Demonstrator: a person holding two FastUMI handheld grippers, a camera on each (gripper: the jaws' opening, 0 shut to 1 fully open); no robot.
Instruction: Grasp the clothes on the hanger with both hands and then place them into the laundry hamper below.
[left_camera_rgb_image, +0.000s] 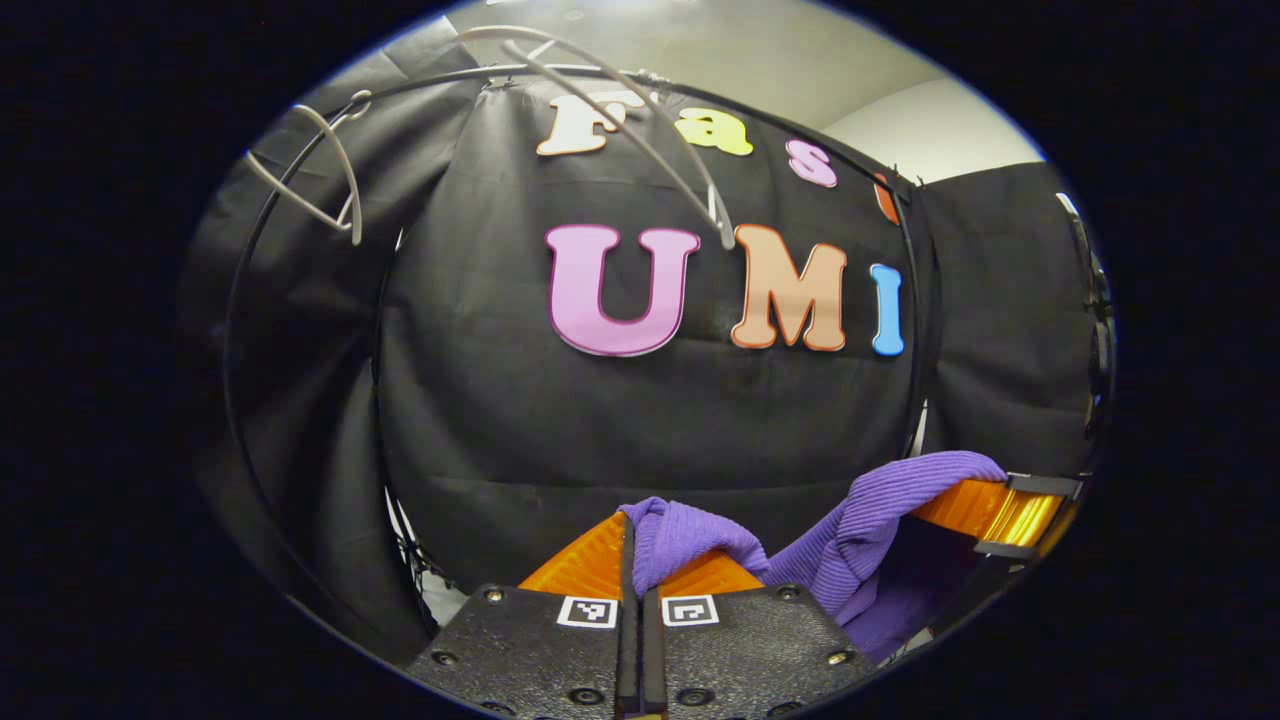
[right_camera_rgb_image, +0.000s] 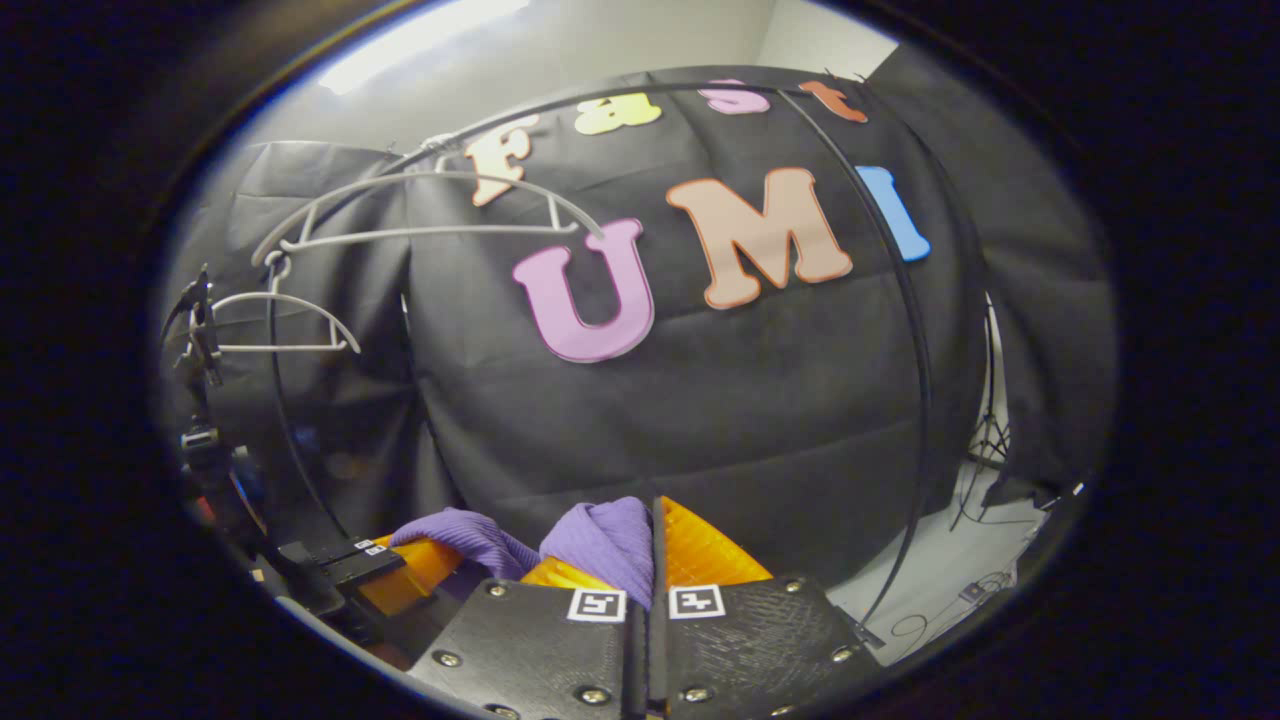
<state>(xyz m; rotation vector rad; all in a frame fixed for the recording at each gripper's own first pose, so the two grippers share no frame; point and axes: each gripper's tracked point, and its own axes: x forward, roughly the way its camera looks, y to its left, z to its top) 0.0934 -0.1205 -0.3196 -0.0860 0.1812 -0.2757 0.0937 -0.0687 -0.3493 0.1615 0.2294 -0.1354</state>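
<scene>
In the left gripper view the left claw (left_camera_rgb_image: 640, 560) points level toward the black cloth wall (left_camera_rgb_image: 640, 420), its two fingers pressed nearly together with a fold of the purple garment (left_camera_rgb_image: 690, 540) pinched between them; the cloth bunches up over the tips and spills to the right. The garment is a soft ribbed knit, and it runs on in a sagging band to the right claw (left_camera_rgb_image: 1000, 510), which enters from the lower right edge and has the other end draped over it. The garment hangs in the air between the two claws, clear of the hangers.

In the right gripper view the right claw (right_camera_rgb_image: 655, 545) is also held level and forward, fingers drawn close with a rounded wad of the purple knit (right_camera_rgb_image: 605, 540) caught between them, most of it lying on the left finger. The left claw (right_camera_rgb_image: 400, 575) shows at the lower left, angled inward, with the cloth lying over its top.

Up near a thin dark curved rail (left_camera_rgb_image: 420, 85), two bare pale hangers hang side by side: the nearer hanger (left_camera_rgb_image: 620, 120) is a slim, smooth bow shape seen at a slant, and the farther hanger (left_camera_rgb_image: 310, 180) sits beside it at the upper left. In the right gripper view the same two (right_camera_rgb_image: 420, 205) (right_camera_rgb_image: 280, 320) show as thin arches with straight lower bars.
</scene>
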